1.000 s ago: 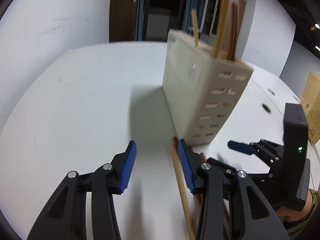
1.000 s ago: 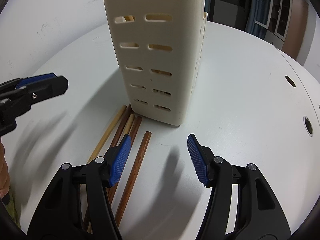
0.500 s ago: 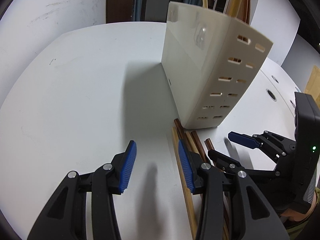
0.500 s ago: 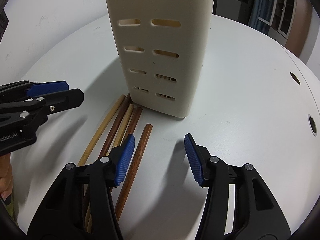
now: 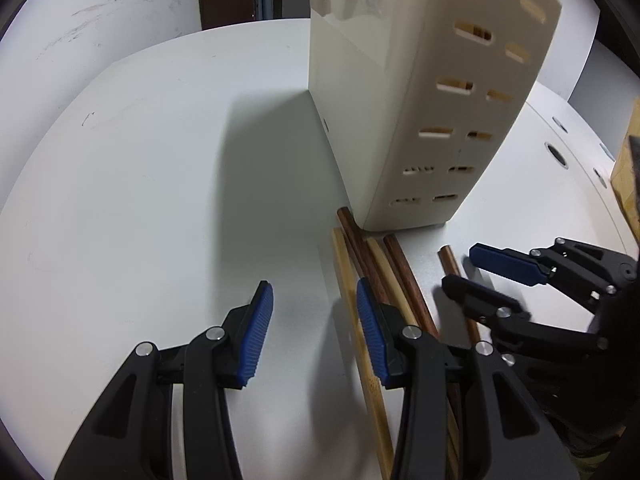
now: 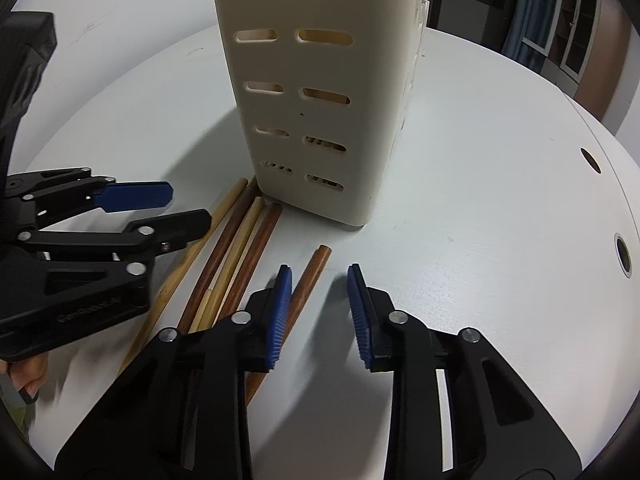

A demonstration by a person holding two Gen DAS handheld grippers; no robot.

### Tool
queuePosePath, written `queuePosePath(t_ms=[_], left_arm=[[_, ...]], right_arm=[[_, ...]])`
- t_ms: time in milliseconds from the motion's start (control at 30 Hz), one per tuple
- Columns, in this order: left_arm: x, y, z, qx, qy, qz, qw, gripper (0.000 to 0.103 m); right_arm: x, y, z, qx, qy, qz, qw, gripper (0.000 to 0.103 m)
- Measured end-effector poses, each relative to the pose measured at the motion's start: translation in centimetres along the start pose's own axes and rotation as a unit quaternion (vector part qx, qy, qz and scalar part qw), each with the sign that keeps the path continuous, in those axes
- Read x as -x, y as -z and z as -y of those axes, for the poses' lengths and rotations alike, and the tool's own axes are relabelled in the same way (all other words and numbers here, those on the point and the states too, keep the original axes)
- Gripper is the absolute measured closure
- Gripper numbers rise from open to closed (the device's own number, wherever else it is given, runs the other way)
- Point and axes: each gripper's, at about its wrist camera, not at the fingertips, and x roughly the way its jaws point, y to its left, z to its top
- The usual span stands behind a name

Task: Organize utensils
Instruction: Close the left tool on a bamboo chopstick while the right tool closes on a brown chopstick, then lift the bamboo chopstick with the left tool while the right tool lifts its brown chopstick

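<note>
A tall cream slotted utensil holder (image 5: 416,92) (image 6: 316,80) stands on the white table, with sticks showing through its slots. Several light and dark wooden chopsticks (image 5: 384,276) (image 6: 236,256) lie in a bunch at its foot. One dark chopstick (image 6: 314,272) (image 5: 454,268) lies apart from them. My right gripper (image 6: 318,312) (image 5: 476,276) hangs over it with jaws closing; the stick lies between them, beside the left pad, ungripped. My left gripper (image 5: 314,332) (image 6: 176,212) is open over bare table, just left of the bunch.
The round white table (image 6: 480,200) has cable holes (image 6: 622,252) near its right edge. A brown box (image 5: 628,176) stands at the far right in the left wrist view. A person's hand (image 6: 28,372) holds the left gripper.
The left gripper has sunk lower and closer to the holder and the chopstick bunch. The right gripper's jaws have narrowed around the lone dark chopstick.
</note>
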Motion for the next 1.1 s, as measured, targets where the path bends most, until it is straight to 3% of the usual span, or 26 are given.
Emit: queuePosePath(t_ms=[200,500,567,733,833,1000,1100], left_arm=[[-0.6,0.2,0.9,-0.012,-0.007,-0.001,0.9999,0.06],[-1.3,0.1,1.2,-0.014,-0.025,-0.002,0.9996,0.06],[-1.3,-0.1,1.4,-0.013,-0.027,-0.005,0.9995,0.065],[-1.4,-0.6,1.0,-0.005,-0.036,-0.009,0.9993,0.091],[-1.4,-0.8,0.5,-0.001,-0.033,-0.013,0.9994,0.097],[-1.2,-0.7,0.2,0.0,-0.029,-0.012,0.9995,0.097],[-0.1,-0.7,0.2,0.004,-0.03,0.01,0.9995,0.097]], right_arm=[[0.3,-0.1,0.7,0.002,-0.004,0.001,1.0,0.088],[0.1,-0.6,1.2,0.0,-0.004,0.003,1.0,0.09],[0.1,-0.5,1.1,-0.001,-0.003,0.003,1.0,0.091],[0.4,0.1,1.3,0.001,-0.011,0.004,1.0,0.095],[0.4,0.2,1.2,-0.001,-0.016,0.005,1.0,0.096],[1.1,0.3,1.5,-0.009,-0.021,0.013,1.0,0.097],[2.4,-0.3,2.2,-0.014,-0.023,0.031,0.999,0.097]])
